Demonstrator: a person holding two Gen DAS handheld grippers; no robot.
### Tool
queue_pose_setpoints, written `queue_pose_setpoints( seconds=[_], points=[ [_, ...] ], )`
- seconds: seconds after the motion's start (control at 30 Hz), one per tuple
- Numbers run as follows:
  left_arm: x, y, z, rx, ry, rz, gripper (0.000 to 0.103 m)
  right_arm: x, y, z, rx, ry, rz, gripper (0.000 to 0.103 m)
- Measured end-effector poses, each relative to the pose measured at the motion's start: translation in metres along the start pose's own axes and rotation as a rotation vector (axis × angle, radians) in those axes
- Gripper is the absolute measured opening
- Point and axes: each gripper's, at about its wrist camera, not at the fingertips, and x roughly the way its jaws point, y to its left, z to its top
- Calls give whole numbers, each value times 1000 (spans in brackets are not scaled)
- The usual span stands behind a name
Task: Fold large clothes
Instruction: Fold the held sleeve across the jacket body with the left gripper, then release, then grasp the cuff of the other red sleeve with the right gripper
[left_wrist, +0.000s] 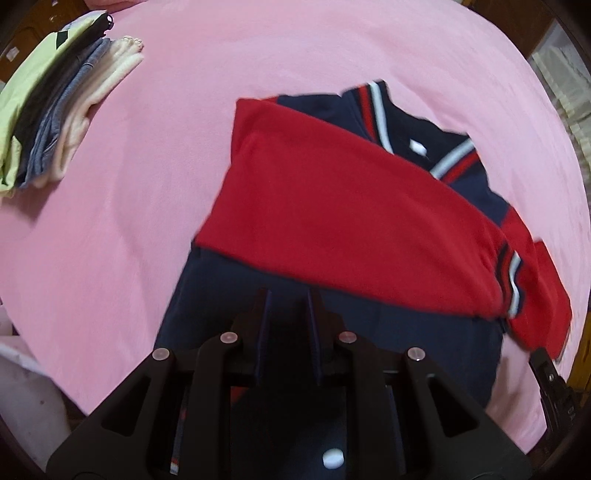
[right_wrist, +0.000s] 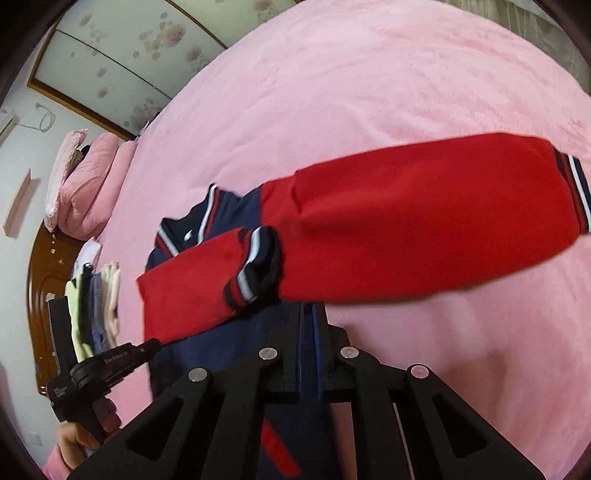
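Note:
A navy jacket (left_wrist: 332, 332) with red sleeves and striped collar lies on the pink bedspread (left_wrist: 147, 184). One red sleeve (left_wrist: 351, 221) is folded across its chest. My left gripper (left_wrist: 288, 295) is shut on the jacket's navy hem at the near edge. In the right wrist view my right gripper (right_wrist: 308, 314) is shut on the navy hem too, below the folded sleeve's striped cuff (right_wrist: 255, 269). The other red sleeve (right_wrist: 443, 218) stretches out to the right over the bedspread (right_wrist: 369, 92). The left gripper (right_wrist: 147, 349) shows at the lower left of that view, held by a hand.
A pile of folded clothes (left_wrist: 55, 122) lies at the far left of the bed, also seen in the right wrist view (right_wrist: 96, 310). Pink pillows (right_wrist: 92, 184) and a wooden headboard (right_wrist: 40, 280) stand beyond. The right gripper's tip (left_wrist: 543, 362) shows at the jacket's right edge.

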Motion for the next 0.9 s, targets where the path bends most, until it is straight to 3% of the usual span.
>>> queue_pose_setpoints(
  seconds=[0.1, 0.17, 0.23, 0.3, 0.43, 0.6, 0.77, 0.9],
  points=[
    [-21, -9, -17, 40, 29, 9, 24, -11, 9, -9, -4, 34, 28, 9],
    [-31, -15, -32, 56, 49, 0, 53, -17, 14, -13, -5, 51, 36, 20],
    [-47, -25, -45, 72, 59, -3, 75, -20, 19, -17, 0, 59, 26, 68],
    [-52, -28, -43, 92, 59, 8, 79, -29, 15, -20, 17, 51, 13, 93],
    [-63, -40, -57, 120, 94, 5, 79, -40, 2, -22, 73, 25, 16, 93],
    [-48, -64, -50, 187, 100, -7, 79, -51, -27, -20, 132, -21, -26, 93],
    [-37, -97, -56, 293, 107, -18, 79, -63, -81, -13, 258, -103, -82, 93],
    [-26, -122, -58, 310, 105, -12, 79, -68, -132, -5, 386, -153, -90, 92]
  ],
)
